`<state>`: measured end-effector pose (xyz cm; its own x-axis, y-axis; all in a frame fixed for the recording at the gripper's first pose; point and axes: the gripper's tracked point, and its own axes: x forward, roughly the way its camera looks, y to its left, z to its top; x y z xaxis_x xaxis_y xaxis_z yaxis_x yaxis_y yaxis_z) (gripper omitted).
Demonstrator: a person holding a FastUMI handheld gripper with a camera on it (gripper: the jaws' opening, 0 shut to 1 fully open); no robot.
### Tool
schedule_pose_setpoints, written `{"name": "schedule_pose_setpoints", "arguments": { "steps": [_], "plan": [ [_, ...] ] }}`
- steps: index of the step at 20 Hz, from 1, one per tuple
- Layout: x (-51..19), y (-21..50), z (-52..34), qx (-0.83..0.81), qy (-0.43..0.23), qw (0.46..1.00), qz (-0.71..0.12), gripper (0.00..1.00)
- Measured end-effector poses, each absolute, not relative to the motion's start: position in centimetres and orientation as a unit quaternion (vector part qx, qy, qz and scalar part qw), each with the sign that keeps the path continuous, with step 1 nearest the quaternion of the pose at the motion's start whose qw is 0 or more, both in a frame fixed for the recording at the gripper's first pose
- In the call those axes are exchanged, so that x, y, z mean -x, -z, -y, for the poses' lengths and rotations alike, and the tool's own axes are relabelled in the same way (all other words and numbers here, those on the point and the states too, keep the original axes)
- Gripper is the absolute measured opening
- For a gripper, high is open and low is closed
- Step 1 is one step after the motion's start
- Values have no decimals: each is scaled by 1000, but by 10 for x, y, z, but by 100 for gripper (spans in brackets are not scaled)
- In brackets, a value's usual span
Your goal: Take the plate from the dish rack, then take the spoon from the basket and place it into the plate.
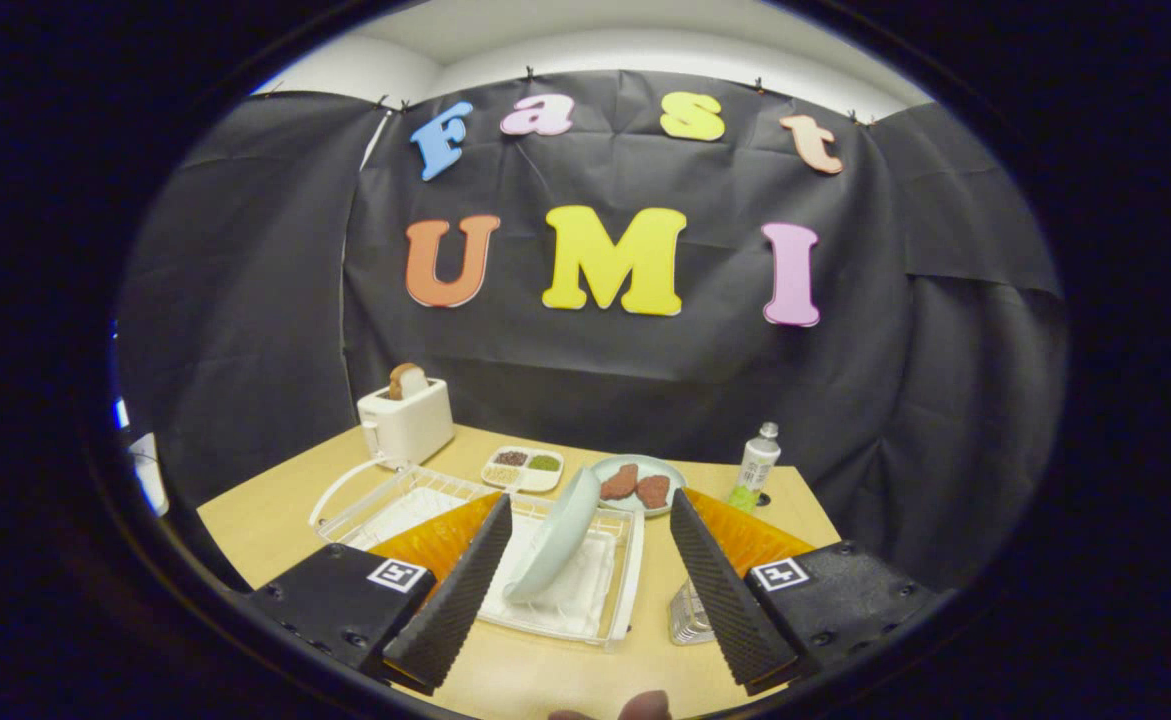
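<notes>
- The plate (557, 535) stands tilted in the dish rack (617, 590), untaken.
- The tongs (585, 580) hang wide apart, empty, short of the dish rack.
- Everything remains: plate, then spoon.

Gripper (585, 560) camera looks forward and slightly down—over the table (275, 520) (dish rack (585, 600) near).
</notes>
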<state>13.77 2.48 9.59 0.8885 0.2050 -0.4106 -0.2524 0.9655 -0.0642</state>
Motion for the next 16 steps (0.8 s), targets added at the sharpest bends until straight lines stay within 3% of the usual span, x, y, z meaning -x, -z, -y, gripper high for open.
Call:
{"name": "schedule_pose_setpoints", "arguments": {
  "steps": [7, 16],
  "plan": [
    [-190, -82, -48, 22, -132, 917, -377, 100],
    [-236, -21, -63, 16, -97, 873, -478, 100]
  ]
}}
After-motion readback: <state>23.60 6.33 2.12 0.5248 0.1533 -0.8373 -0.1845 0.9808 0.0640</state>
